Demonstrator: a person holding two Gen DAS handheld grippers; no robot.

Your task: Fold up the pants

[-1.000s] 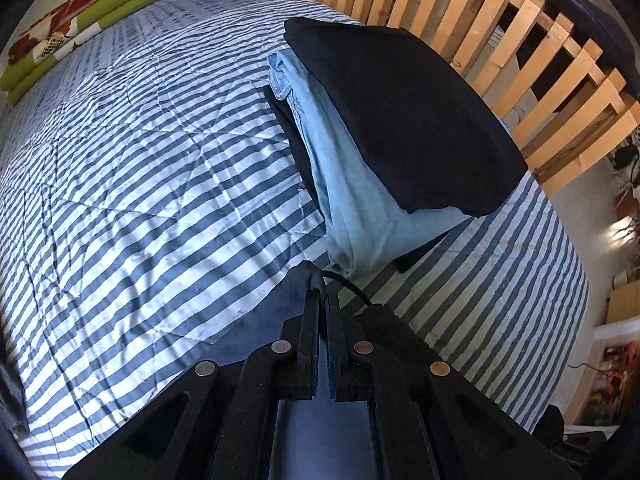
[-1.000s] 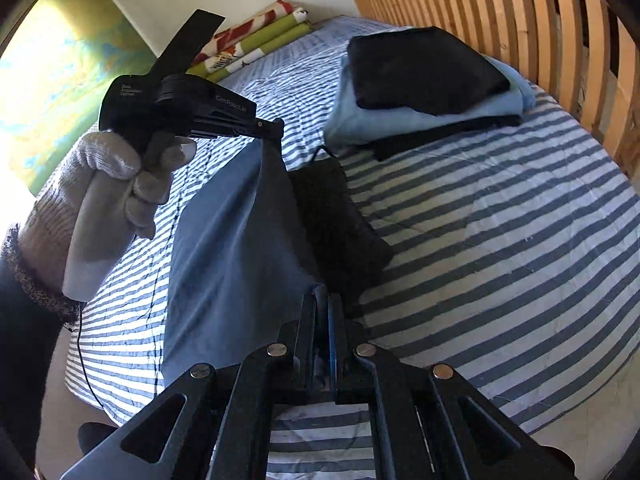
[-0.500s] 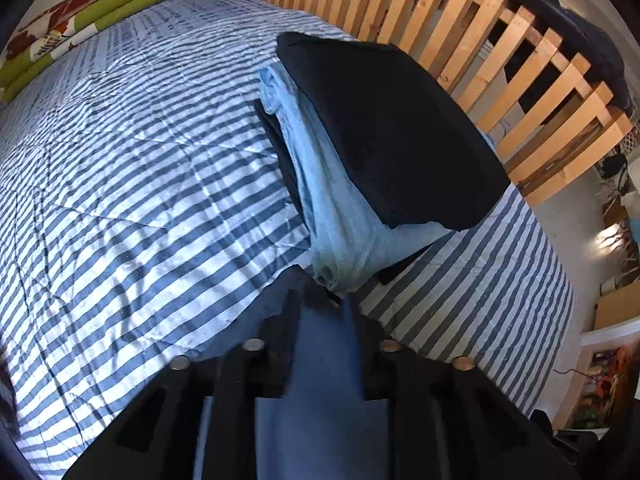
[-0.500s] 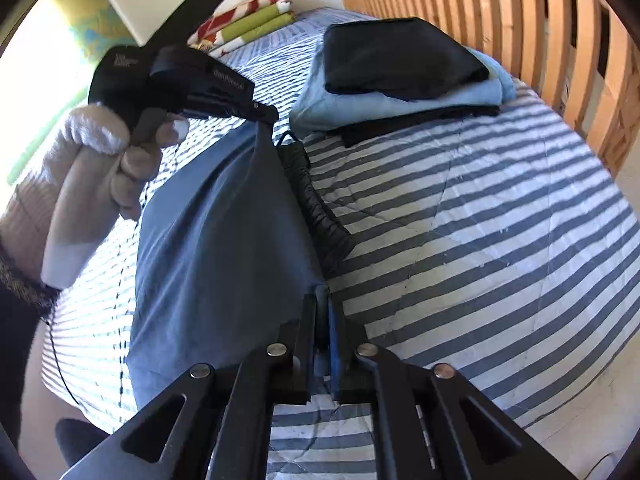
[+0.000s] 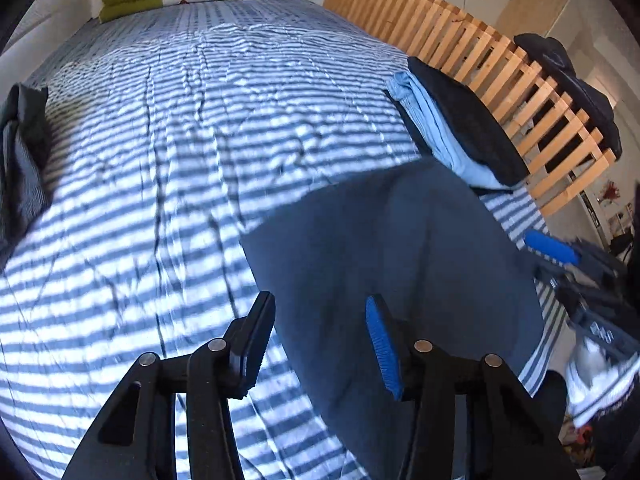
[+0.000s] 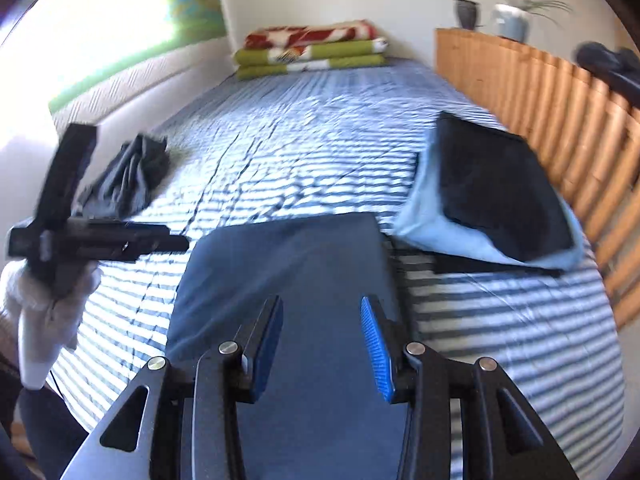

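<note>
In the right wrist view, at the far left of the frame, a white-gloved hand [image 6: 48,300] holds the left gripper [image 6: 176,243], blurred and side-on above the striped bedspread [image 6: 304,152]; no lettering on its black body can be read through the blur. Just above it, in the upper left, a crumpled dark grey garment [image 6: 128,178] lies near the bed's edge. At the top centre, folded green and red-patterned blankets [image 6: 312,50] sit stacked against the wall. Lower centre, the folded navy pants [image 6: 296,264] lie flat on the bedspread as a smooth rectangle, its far edge straight. The right gripper [image 6: 322,336] hangs over the near part of the pants, its jaws opening, blue pads apart, with the cloth below them and nothing pinched. To the right, just beside the pants, a stack of folded clothes [image 6: 492,200] shows a black piece over a light blue one. A slatted wooden rail [image 6: 560,100] runs along the right edge, with potted plants [image 6: 512,16] above it. In the left wrist view, the left gripper [image 5: 320,332] has jaws opening too, pads clear of the fabric; the pants [image 5: 400,248] lie at centre right beneath it, and the right gripper [image 5: 560,252] appears blurred at the far right.
</note>
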